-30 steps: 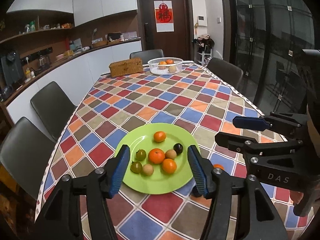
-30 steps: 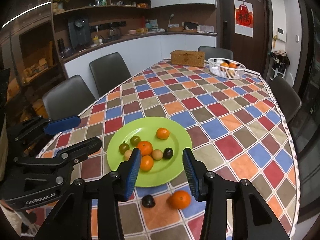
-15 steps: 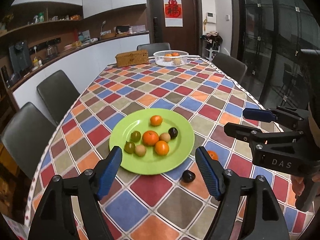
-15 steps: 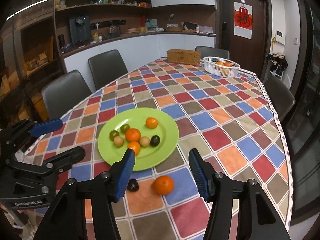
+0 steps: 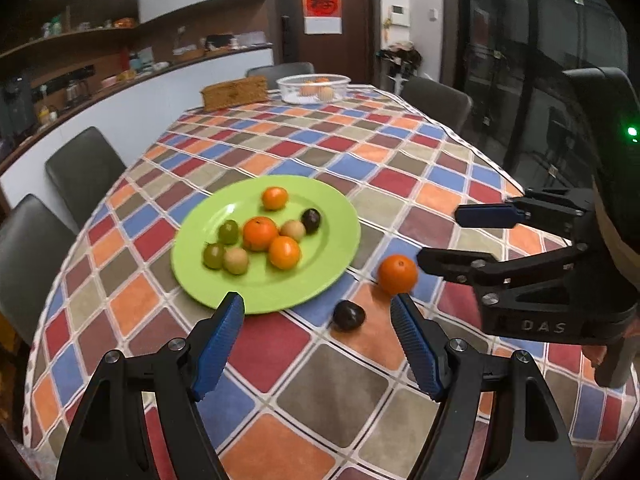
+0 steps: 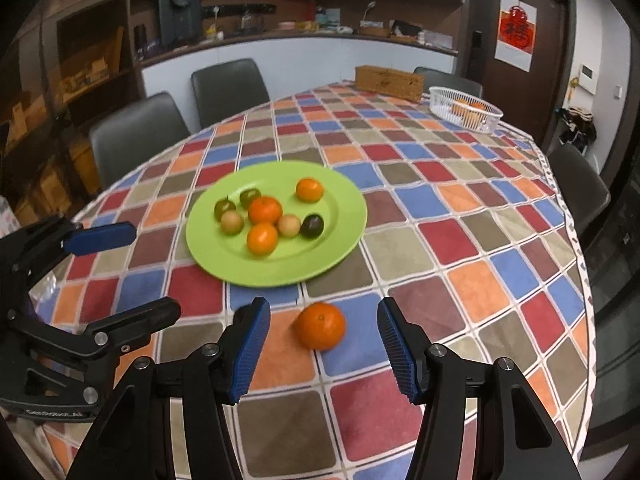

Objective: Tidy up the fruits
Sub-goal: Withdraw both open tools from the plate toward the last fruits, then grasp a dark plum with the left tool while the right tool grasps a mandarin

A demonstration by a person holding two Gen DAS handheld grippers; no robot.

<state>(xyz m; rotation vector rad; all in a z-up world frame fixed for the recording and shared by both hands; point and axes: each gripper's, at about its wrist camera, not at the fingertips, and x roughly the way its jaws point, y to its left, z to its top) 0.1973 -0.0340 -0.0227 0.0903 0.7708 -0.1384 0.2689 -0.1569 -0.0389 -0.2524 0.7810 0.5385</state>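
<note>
A green plate (image 5: 320, 276) (image 6: 328, 248) on the checked tablecloth holds several small fruits: oranges, green, tan and one dark. A loose orange (image 5: 397, 274) (image 6: 321, 325) and a dark fruit (image 5: 349, 315) lie on the cloth just off the plate's near edge. My left gripper (image 5: 320, 344) is open and empty, above the cloth with the dark fruit between its fingers' line. My right gripper (image 6: 324, 344) is open and empty, with the loose orange just ahead between its fingers. In the right wrist view its left finger hides the dark fruit.
A white basket (image 5: 314, 89) (image 6: 466, 110) with oranges and a wicker box (image 5: 235, 92) (image 6: 389, 82) stand at the table's far end. Grey chairs (image 5: 86, 172) (image 6: 138, 136) line the sides. The table edge (image 6: 580, 264) runs at the right.
Both grippers have pulled back toward the near table edge and lowered. The plate sits farther ahead now, and the loose orange and dark fruit have come into the gap before the fingers.
</note>
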